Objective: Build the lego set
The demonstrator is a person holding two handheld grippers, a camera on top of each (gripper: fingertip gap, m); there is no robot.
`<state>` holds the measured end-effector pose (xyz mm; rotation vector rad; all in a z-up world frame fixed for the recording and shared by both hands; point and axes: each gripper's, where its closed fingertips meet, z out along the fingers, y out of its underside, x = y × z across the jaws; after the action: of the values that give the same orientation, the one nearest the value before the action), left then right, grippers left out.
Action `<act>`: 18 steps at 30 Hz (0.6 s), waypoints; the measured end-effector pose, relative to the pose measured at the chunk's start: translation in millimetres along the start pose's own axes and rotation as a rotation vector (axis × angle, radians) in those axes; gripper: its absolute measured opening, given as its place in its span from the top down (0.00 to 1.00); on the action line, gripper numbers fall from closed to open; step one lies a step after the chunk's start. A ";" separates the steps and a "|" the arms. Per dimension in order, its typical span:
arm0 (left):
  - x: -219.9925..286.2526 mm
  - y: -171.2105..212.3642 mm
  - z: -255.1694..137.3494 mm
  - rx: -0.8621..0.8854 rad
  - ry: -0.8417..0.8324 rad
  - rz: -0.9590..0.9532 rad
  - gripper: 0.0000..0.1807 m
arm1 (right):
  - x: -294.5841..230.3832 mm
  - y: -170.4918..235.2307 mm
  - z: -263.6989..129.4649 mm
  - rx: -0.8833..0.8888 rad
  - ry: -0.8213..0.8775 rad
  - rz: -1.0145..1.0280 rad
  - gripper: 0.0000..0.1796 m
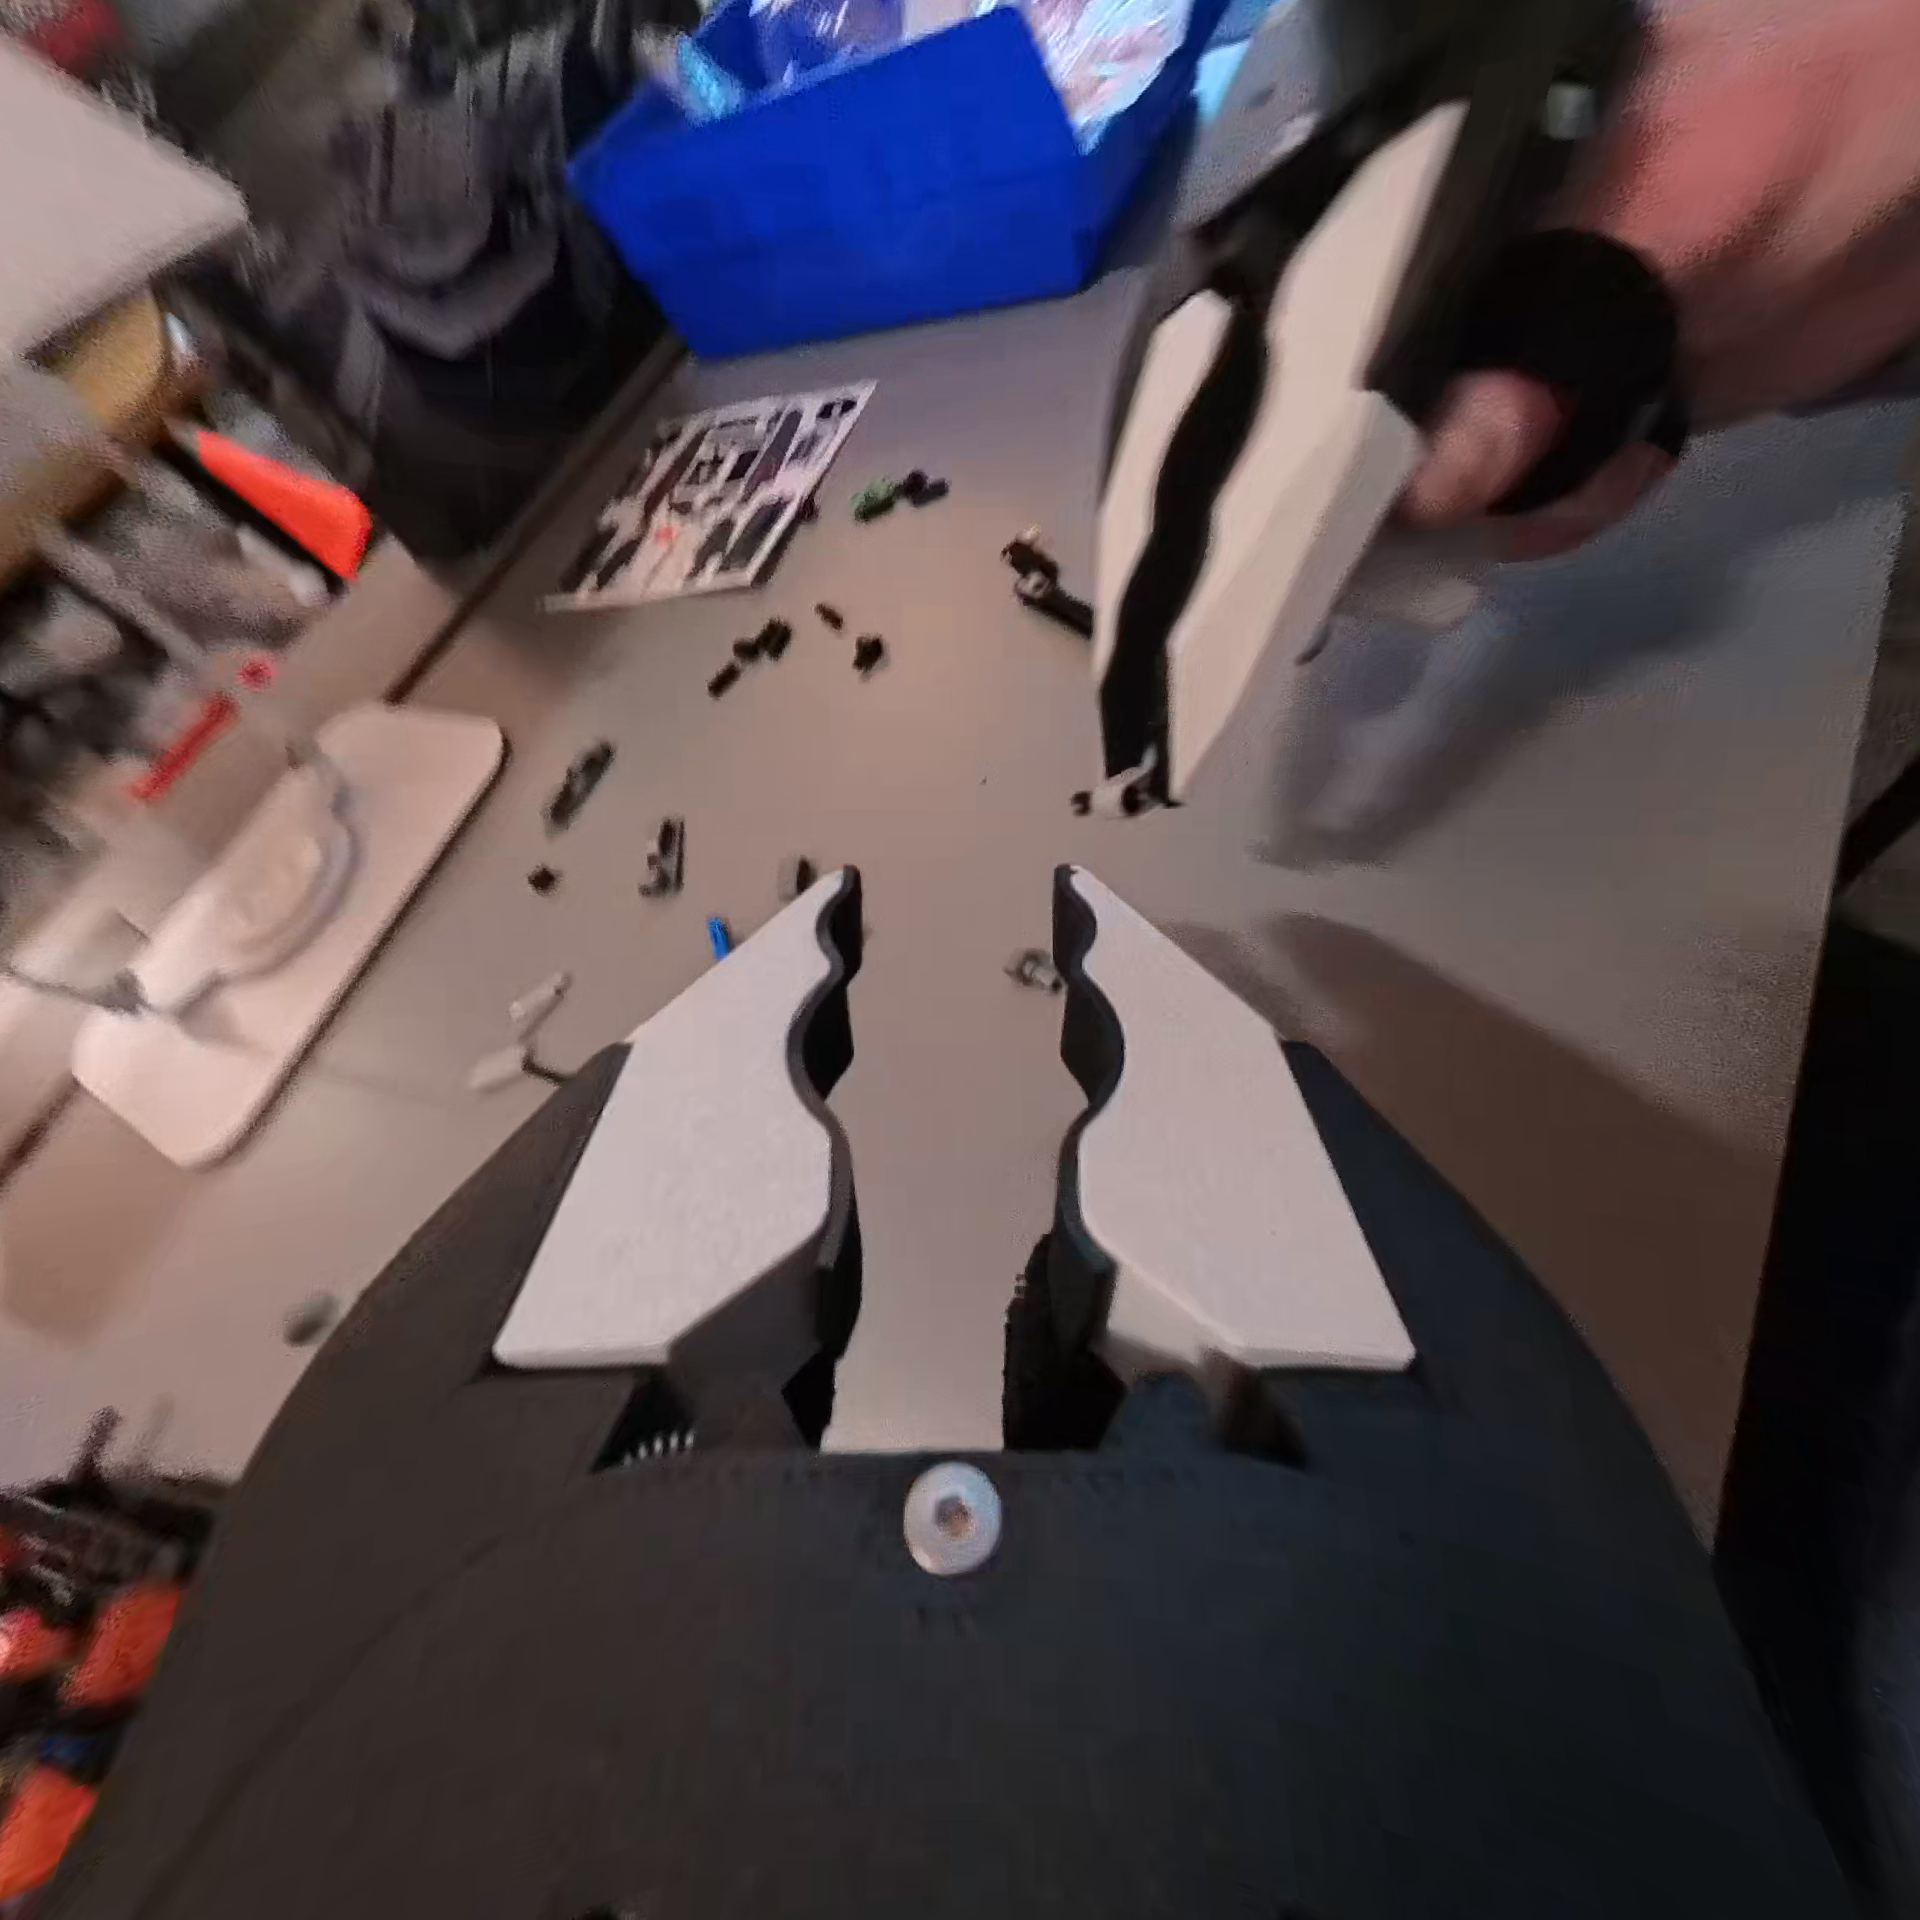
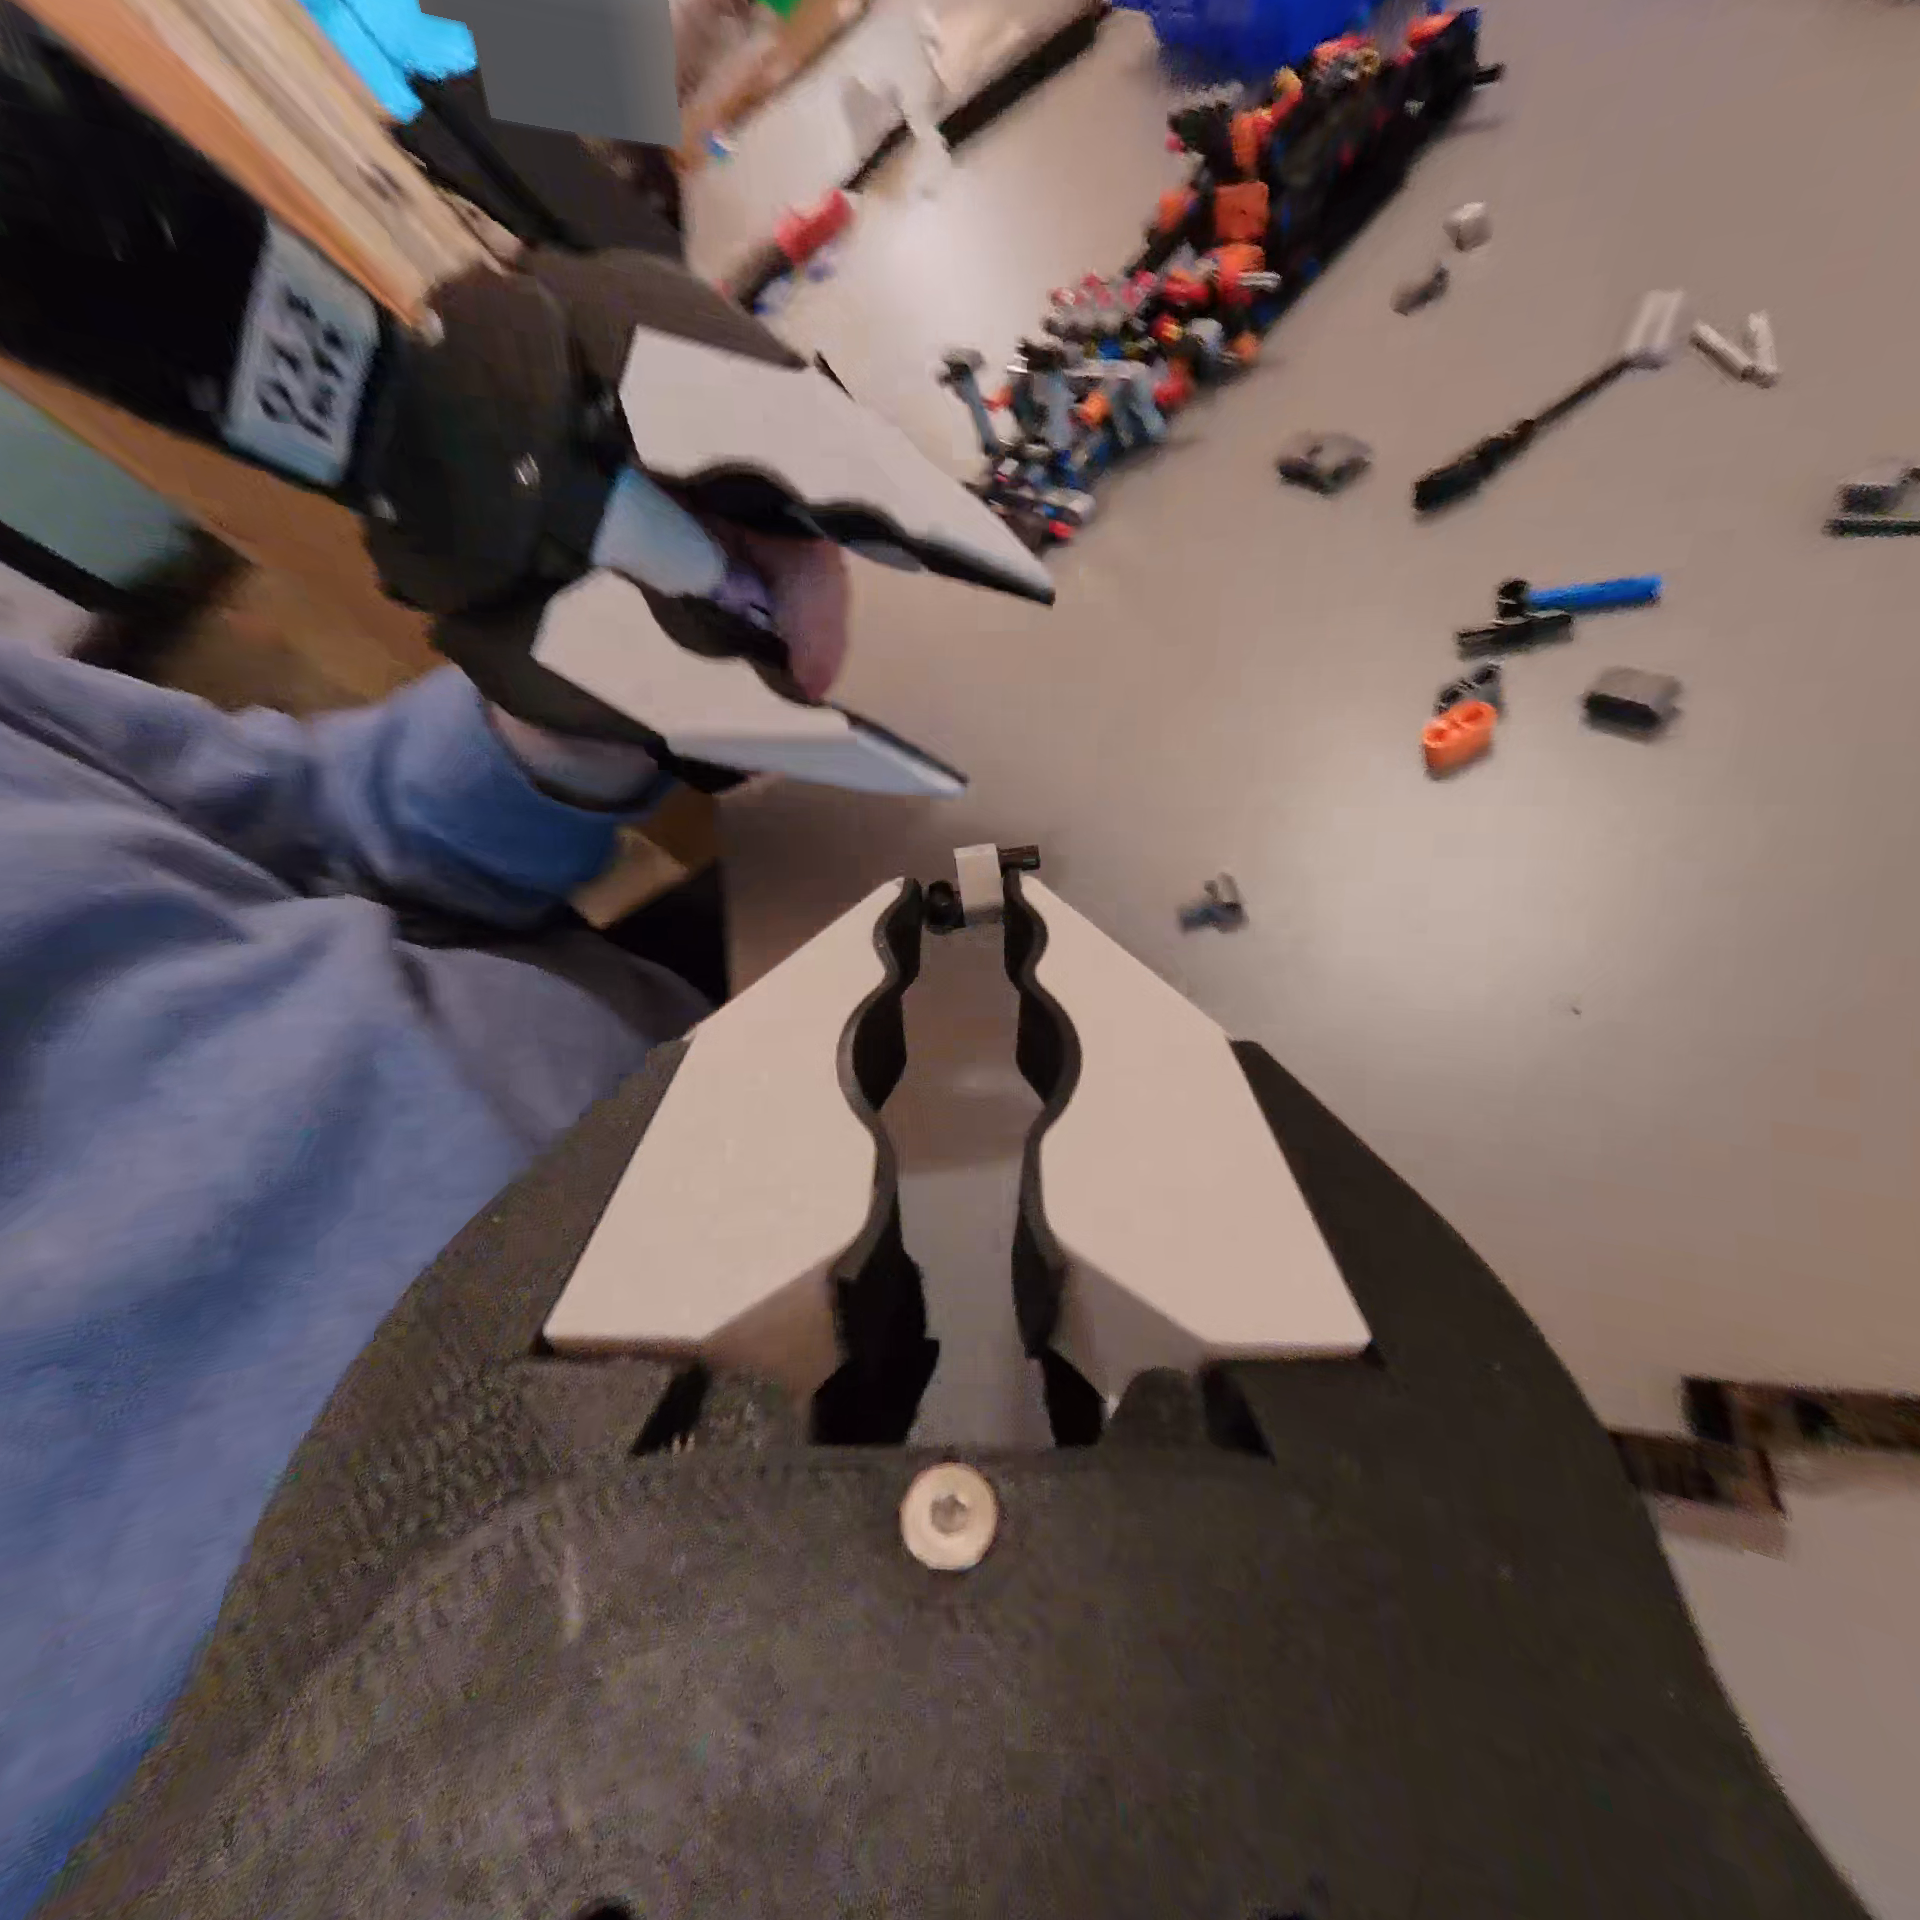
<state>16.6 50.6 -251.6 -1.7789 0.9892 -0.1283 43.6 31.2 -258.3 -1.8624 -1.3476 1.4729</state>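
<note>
We are holding the left gripper released and empty above the table, with loose black pieces lying far left of its tips. To the right, we are clamping the right gripper on a small white piece with black pins, pinched at the very fingertips. Such a shallow grasp is risking rotation or a drop; any sideways load during mating could be twisting the piece loose.

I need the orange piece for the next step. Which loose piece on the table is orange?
The short two-hole link, lying below the blue rod and left of a dark grey block.
</note>
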 end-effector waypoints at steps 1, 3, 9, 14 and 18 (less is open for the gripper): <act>6.7 -6.7 -0.8 0.021 0.019 0.063 0.82 | -3.4 -3.5 -0.7 0.005 -0.040 0.020 0.92; 14.9 -14.3 -1.4 0.029 0.028 0.170 0.83 | -9.3 -6.1 -1.2 -0.015 -0.112 0.045 0.92; 36.0 -20.1 1.9 0.026 0.109 0.299 0.93 | -23.6 -7.1 -3.7 -0.104 -0.258 0.076 0.92; 30.7 -21.8 4.5 0.034 0.076 0.307 0.96 | -19.1 -13.0 -5.6 -0.136 -0.249 0.073 0.92; 17.8 -23.3 3.9 0.064 0.080 0.164 0.97 | -8.1 -27.3 -9.0 -0.050 -0.172 0.037 0.79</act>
<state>43.2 44.0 -240.4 -1.6378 1.1720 -0.1276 40.3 38.7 -229.6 -1.8348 -1.4471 1.6654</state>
